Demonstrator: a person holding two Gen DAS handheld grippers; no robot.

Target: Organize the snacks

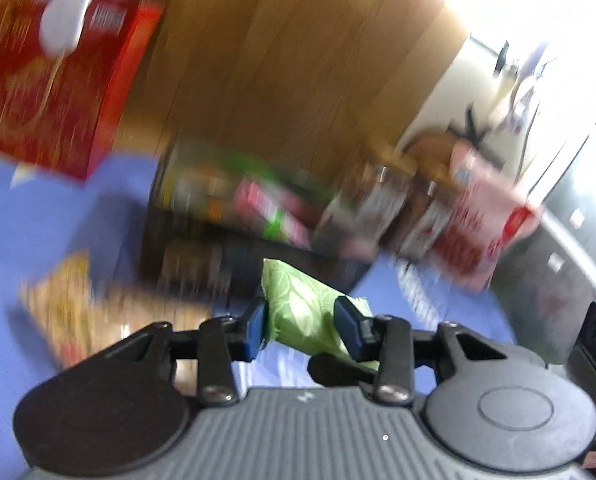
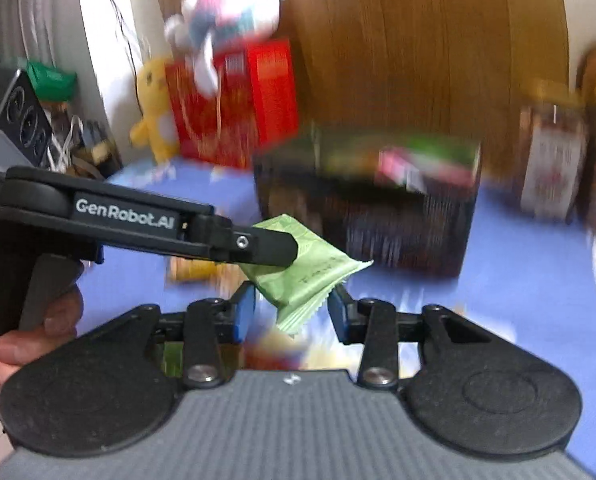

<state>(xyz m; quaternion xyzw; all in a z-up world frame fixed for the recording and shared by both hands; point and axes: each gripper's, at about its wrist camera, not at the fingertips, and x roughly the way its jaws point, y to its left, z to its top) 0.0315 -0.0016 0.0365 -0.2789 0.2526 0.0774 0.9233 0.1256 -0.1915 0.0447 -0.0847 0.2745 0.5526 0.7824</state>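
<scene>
Snacks are partly sorted: the dark basket [image 2: 369, 216] toward the back of the blue tabletop [image 2: 517, 280] already holds several packets, while a yellowish packet [image 1: 66, 304] lies loose near its left edge. The green packet [image 2: 305, 276] hangs above the tabletop, pinched by the left gripper [image 1: 303, 326]; the right gripper [image 2: 292, 314] stands part-open around its end, contact unclear. Judging by this, dropping it in the basket remains.

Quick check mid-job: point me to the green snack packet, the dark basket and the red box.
green snack packet [image 2: 298, 276]: right wrist view, middle of the wrapper.
dark basket [image 2: 397, 236]: right wrist view, front wall.
red box [image 1: 42, 96]: left wrist view, printed front face.
</scene>
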